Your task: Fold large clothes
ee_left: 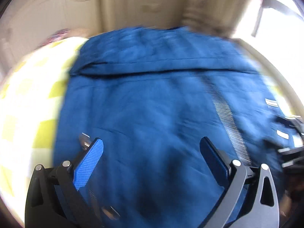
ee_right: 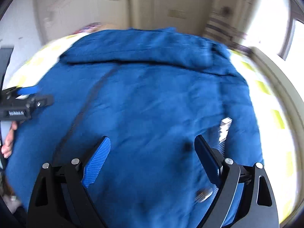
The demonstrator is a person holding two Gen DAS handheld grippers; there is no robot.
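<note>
A large blue jacket (ee_left: 152, 98) lies spread on a bed, with a sleeve or flap folded across its far part and a zipper (ee_left: 226, 121) running down it. It fills the right wrist view too (ee_right: 152, 98). My left gripper (ee_left: 152, 146) is open and empty, just above the near part of the jacket. My right gripper (ee_right: 153, 144) is open and empty above the jacket near its right zipper edge (ee_right: 224, 131). The left gripper also shows at the left edge of the right wrist view (ee_right: 28, 98).
The bed has a white and yellow-green checked cover (ee_left: 28, 104), seen also at the right (ee_right: 277, 117). A cream headboard and wardrobe (ee_left: 133, 5) stand behind. A wooden bed rail (ee_right: 281, 79) runs along the right. A bright window is at far right.
</note>
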